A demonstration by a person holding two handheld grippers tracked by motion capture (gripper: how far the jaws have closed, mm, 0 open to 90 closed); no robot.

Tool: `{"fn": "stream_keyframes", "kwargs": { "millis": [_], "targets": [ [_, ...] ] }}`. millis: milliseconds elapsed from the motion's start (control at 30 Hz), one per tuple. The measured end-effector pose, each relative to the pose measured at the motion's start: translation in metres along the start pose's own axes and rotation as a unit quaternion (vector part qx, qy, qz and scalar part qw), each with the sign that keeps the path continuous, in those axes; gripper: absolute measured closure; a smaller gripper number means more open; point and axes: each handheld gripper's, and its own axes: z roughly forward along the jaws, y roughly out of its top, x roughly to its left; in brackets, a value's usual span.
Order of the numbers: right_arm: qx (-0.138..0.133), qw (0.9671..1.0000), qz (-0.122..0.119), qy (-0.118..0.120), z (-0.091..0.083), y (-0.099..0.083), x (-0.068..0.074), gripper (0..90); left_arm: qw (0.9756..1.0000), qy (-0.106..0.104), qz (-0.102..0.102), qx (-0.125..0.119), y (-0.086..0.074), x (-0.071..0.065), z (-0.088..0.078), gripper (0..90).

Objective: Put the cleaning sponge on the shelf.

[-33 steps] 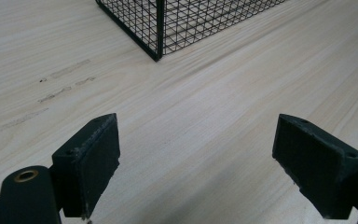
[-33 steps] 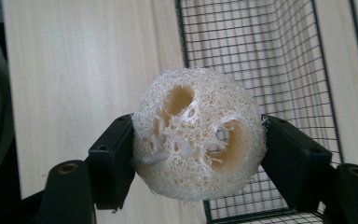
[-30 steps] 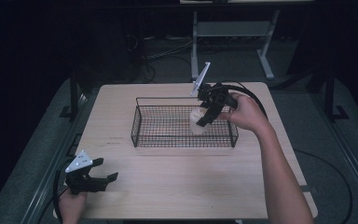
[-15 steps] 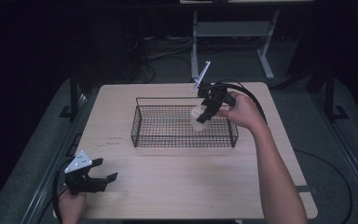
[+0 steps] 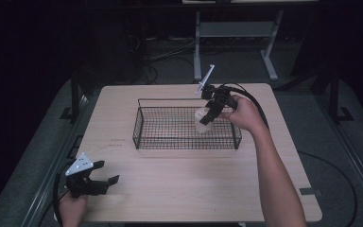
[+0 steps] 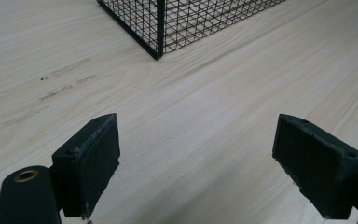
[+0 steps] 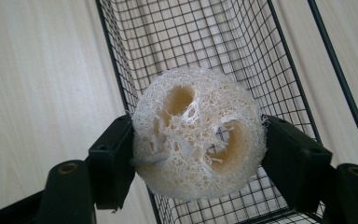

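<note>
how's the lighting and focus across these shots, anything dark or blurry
High view: the table is evenly lit, the room behind nearly black. Left gripper view: wood grain sharp, the near pads dark and slightly soft. Right gripper view: the loofah sponge is bright and crisp between the pads, the wire basket clear, no glare.

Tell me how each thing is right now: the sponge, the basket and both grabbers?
Loofah sponge: squeezed between the right gripper's fingers, held over the basket.
Wire basket: upright on the table, nothing visible inside.
Right gripper: shut on the sponge.
Left gripper: open, holding nothing, low over the table.
</note>
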Motion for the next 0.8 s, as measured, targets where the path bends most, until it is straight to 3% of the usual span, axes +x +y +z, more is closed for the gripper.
{"fn": "stream_keyframes", "kwargs": {
  "millis": [400, 800],
  "targets": [
    [0.015, 0.9998, 0.016, -0.002, 0.015, -0.006, -0.012, 30.0, 1.0000, -0.001, 0.001, 0.001, 0.000, 0.000, 0.001, 13.7],
    [0.025, 0.9995, 0.019, -0.005, 0.028, -0.003, -0.015, 30.0, 1.0000, 0.001, 0.000, -0.002, -0.001, 0.001, -0.001, 13.6]
  ]
}}
